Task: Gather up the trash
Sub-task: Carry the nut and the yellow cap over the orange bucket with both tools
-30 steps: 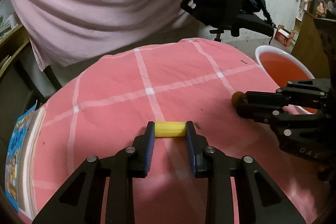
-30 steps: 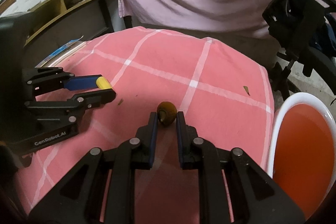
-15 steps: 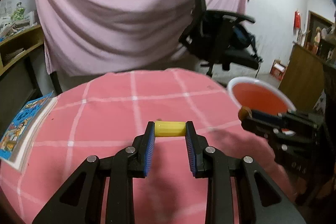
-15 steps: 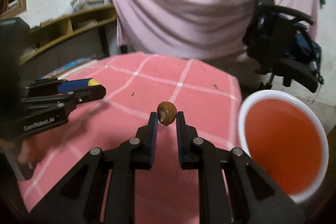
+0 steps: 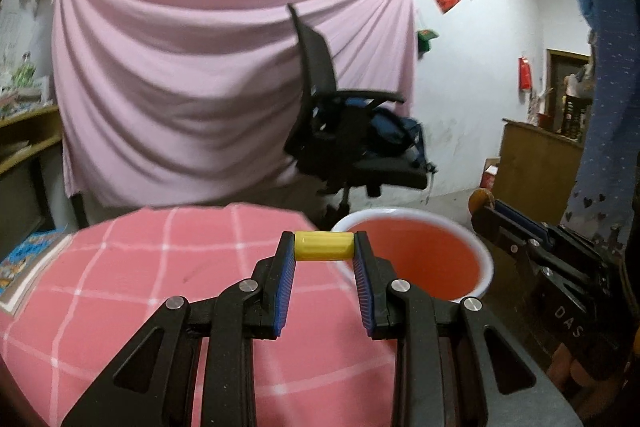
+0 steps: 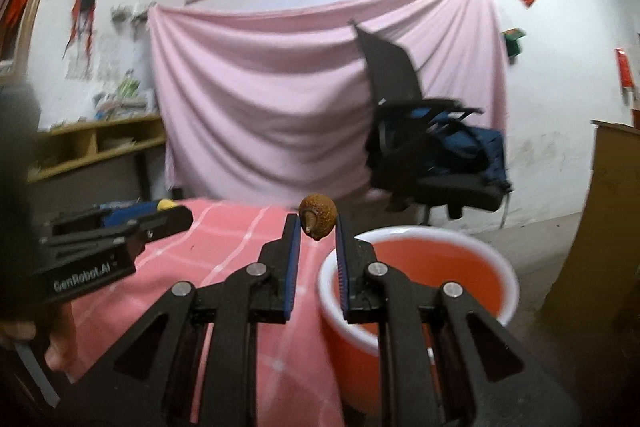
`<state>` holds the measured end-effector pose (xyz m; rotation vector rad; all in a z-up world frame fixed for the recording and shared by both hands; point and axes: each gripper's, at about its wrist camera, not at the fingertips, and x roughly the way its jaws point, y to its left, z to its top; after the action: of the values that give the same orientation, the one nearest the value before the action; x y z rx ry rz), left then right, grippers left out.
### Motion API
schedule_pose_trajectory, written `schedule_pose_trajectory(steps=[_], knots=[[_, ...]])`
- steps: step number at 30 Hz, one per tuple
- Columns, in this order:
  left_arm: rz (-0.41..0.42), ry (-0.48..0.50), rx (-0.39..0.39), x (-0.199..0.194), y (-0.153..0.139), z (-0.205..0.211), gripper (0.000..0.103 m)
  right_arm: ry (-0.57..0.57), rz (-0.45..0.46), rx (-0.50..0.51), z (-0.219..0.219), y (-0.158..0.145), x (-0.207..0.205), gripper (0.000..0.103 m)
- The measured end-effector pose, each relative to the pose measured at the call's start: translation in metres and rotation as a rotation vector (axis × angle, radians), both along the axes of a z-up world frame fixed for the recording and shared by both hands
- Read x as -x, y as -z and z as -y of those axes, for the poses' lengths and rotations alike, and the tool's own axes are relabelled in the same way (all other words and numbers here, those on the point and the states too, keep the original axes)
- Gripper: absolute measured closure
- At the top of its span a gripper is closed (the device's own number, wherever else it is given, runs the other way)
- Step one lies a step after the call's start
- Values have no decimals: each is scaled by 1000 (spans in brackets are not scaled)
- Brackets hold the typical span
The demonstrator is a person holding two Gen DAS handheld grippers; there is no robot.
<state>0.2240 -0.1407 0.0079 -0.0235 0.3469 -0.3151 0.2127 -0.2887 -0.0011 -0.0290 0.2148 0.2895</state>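
In the left wrist view my left gripper [image 5: 324, 250] is shut on a short yellow cylinder [image 5: 324, 251], held crosswise at the fingertips above the pink checked table [image 5: 140, 267]. Just beyond it to the right stands a white-rimmed orange bin [image 5: 420, 259]. My right gripper [image 6: 317, 227] is shut on a small brown shrivelled fruit [image 6: 317, 221], raised near the left rim of the orange bin [image 6: 424, 267]. Each gripper shows in the other's view: the right gripper [image 5: 486, 205] at the right, the left gripper [image 6: 168, 213] at the left.
A black office chair [image 5: 352, 131] with a blue bag stands behind the bin before a pink drape [image 5: 180, 99]. A colourful book [image 5: 24, 263] lies at the table's left edge. A wooden cabinet [image 5: 536, 171] is at the right, shelves [image 6: 100, 147] at the left.
Both grippers have risen and swung right, off the table top toward the orange bin, still carrying the yellow cylinder and the brown fruit. The view has tilted up to the wall.
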Motion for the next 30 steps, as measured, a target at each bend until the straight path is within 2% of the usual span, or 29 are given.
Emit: schedule_pose_trajectory(steps=[4,9,20,30], knots=[[54,32,-29,5,-12,30,78,48,18,-32,21,-7,6,44],[60,72,-57,1,-16,63,78,112,11,-52,47,-10,8,44],[-10,98,-101,-20,2,121,78,204,-164,-137,107,8,-22,44],[-125,83,-101,-52,29,131,78,227,-269,-186,137,26,-37,44]])
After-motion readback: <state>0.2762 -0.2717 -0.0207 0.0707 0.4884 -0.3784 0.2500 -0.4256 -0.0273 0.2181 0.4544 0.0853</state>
